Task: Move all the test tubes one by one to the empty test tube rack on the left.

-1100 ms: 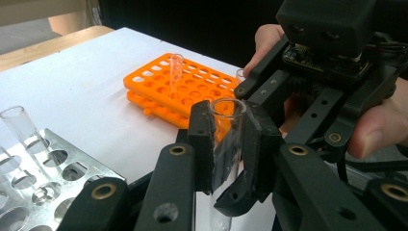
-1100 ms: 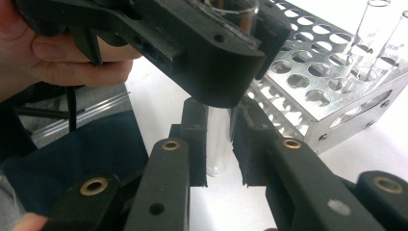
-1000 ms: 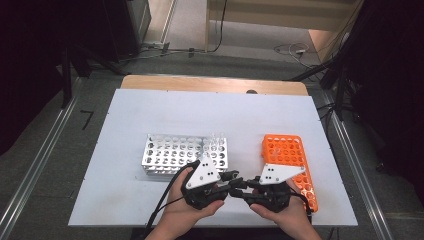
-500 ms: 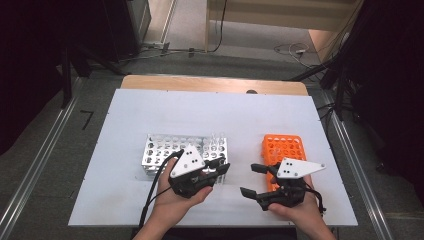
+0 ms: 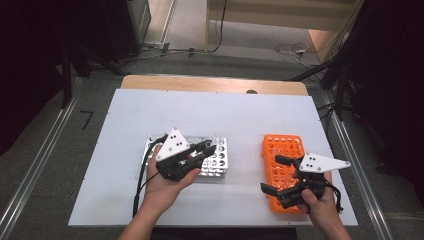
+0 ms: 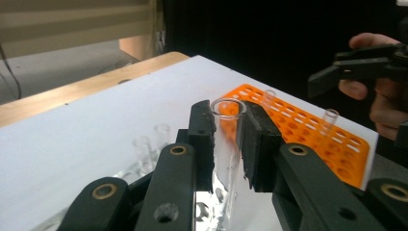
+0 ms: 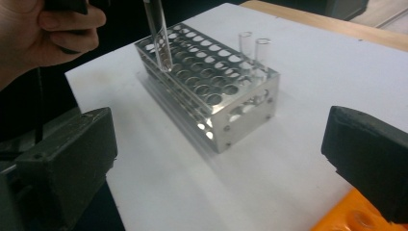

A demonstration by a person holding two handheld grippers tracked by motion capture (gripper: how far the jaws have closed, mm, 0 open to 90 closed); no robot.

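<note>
L gripper [image 6: 226,139] clamps a clear glass tube [image 6: 227,144] upright between its jaws, tube's tip over the metal rack [image 7: 211,86]. R gripper [image 5: 280,175], jaws wide apart w/ nothing between, hovers above the orange rack [image 5: 283,150].

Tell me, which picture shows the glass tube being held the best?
The left gripper view: the glass tube stands close up between the left gripper's jaws. The right gripper view shows its lower end above the metal rack. In the high view it's too small to see.
</note>
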